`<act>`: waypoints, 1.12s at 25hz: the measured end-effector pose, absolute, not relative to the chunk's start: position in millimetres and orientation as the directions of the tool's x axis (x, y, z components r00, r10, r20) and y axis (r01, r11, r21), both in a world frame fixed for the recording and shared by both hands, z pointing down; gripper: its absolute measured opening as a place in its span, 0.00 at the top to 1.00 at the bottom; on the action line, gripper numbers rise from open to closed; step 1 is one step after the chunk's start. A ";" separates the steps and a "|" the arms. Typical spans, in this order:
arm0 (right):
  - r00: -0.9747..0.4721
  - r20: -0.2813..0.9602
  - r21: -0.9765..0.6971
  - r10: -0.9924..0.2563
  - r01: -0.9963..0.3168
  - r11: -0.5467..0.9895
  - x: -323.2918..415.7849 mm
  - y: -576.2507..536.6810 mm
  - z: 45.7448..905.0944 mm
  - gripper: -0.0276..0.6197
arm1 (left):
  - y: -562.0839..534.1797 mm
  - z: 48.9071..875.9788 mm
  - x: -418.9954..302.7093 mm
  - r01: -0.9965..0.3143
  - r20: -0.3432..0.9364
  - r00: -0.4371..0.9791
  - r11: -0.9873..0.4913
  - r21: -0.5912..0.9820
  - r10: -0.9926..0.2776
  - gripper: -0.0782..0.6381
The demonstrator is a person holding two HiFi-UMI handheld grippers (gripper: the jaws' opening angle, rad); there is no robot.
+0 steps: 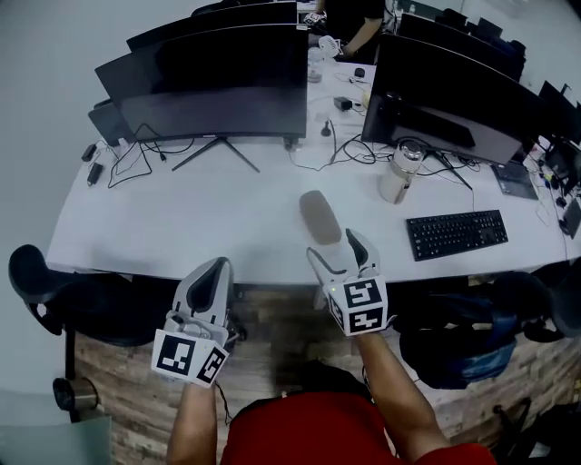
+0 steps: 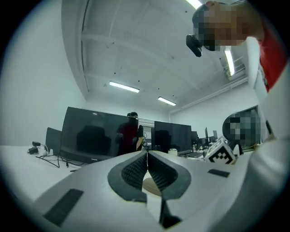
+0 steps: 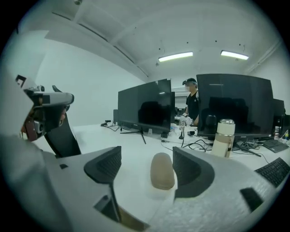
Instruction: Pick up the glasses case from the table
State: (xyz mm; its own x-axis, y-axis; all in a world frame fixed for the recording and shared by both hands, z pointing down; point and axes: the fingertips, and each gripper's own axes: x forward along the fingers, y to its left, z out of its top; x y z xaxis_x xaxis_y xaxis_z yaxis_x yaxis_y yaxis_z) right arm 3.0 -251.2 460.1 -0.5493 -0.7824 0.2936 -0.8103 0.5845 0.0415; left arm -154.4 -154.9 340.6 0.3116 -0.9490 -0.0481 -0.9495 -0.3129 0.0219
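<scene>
The glasses case (image 1: pixel 320 218) is a taupe oval pouch lying flat on the white table (image 1: pixel 182 227), near its front edge. My right gripper (image 1: pixel 337 250) hovers over that edge just short of the case, open, with nothing between its pads. In the right gripper view the case (image 3: pixel 162 171) lies ahead, framed by the spread jaws of the right gripper (image 3: pixel 147 161) and nearer the right one, untouched. My left gripper (image 1: pixel 215 269) is off the table's front edge to the left. The left gripper (image 2: pixel 147 156) is shut and empty, and a sliver of the case (image 2: pixel 152 186) shows below its tips.
Two large dark monitors (image 1: pixel 213 91) (image 1: pixel 449 95) stand at the back amid cables. A cream tumbler (image 1: pixel 399 173) and a black keyboard (image 1: pixel 457 233) sit right of the case. Office chairs (image 1: pixel 54 291) stand by the table's near edge. A person (image 1: pixel 354 23) stands at the far end.
</scene>
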 end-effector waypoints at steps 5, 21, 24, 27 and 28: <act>-0.553 0.415 0.028 -0.723 -0.786 0.617 -7.9 -311.4 511.6 0.35 | -201.5 357.3 -148.0 -0.961 -0.001 0.277 -0.277 0.018 -0.961 0.88; -0.477 0.674 -0.013 -0.564 -0.770 0.638 -25.3 -360.9 614.3 0.28 | -272.2 378.1 -159.9 -0.954 0.044 0.296 -0.293 0.056 -0.954 0.88; -0.494 0.665 -0.045 -0.560 -0.775 0.630 -25.6 -363.6 615.6 0.31 | -276.0 380.0 -159.3 -0.950 0.047 0.310 -0.307 0.060 -0.950 0.88; -0.499 0.656 -0.055 -0.567 -0.780 0.623 -23.9 -362.7 614.3 0.33 | -274.7 381.6 -159.7 -0.947 0.054 0.317 -0.314 0.064 -0.947 0.88; -0.499 0.652 -0.055 -0.570 -0.781 0.622 -23.2 -361.7 612.5 0.33 | -273.7 381.9 -159.9 -0.947 0.055 0.319 -0.316 0.065 -0.946 0.88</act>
State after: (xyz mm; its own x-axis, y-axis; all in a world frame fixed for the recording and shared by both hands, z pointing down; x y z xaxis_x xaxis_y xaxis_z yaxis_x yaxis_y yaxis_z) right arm -23.2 -361.7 612.5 -0.4994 -0.5702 0.6523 -0.7813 0.6218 -0.0546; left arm -159.9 -273.7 381.9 0.3192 -0.9461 0.0548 -0.9466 -0.3156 0.0652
